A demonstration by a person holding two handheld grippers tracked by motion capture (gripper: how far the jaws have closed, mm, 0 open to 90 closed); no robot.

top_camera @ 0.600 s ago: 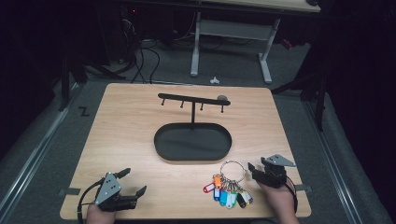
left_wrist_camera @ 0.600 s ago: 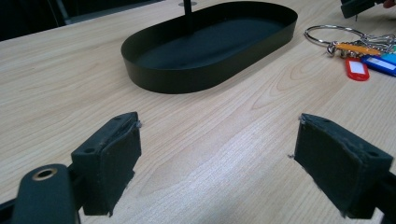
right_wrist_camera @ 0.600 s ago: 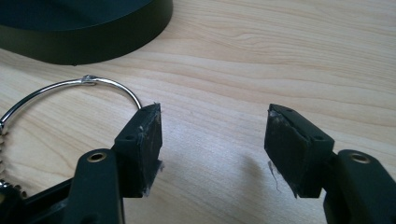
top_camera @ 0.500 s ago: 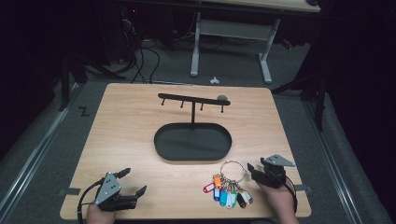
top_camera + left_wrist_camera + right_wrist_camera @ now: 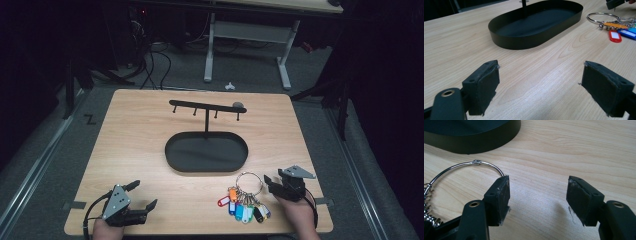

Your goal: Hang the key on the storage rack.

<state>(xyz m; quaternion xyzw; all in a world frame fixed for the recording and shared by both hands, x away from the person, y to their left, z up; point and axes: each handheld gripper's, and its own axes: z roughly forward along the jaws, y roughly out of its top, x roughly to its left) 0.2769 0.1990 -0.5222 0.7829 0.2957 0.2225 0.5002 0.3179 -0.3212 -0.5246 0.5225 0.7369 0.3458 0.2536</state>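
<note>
A metal key ring (image 5: 248, 182) with several coloured tags (image 5: 243, 205) lies on the wooden table (image 5: 140, 145), just in front of a black oval tray (image 5: 206, 151). A T-shaped hook stand (image 5: 206, 110) rises from the tray. My right gripper (image 5: 269, 185) is open and sits right of the ring. In the right gripper view, the ring (image 5: 487, 164) curves up to the left pad (image 5: 499, 196), and bare wood lies between the open jaws of the right gripper (image 5: 539, 195). My left gripper (image 5: 144, 194) rests open at the front left, with nothing in the left gripper (image 5: 541, 85).
The tray's wall (image 5: 534, 41) stands ahead of the left gripper, and the key ring (image 5: 602, 18) and a red tag (image 5: 615, 36) lie to its right. The table's front edge (image 5: 200, 234) runs close beneath both hands. Dark floor, cables and a desk frame (image 5: 250, 45) lie beyond.
</note>
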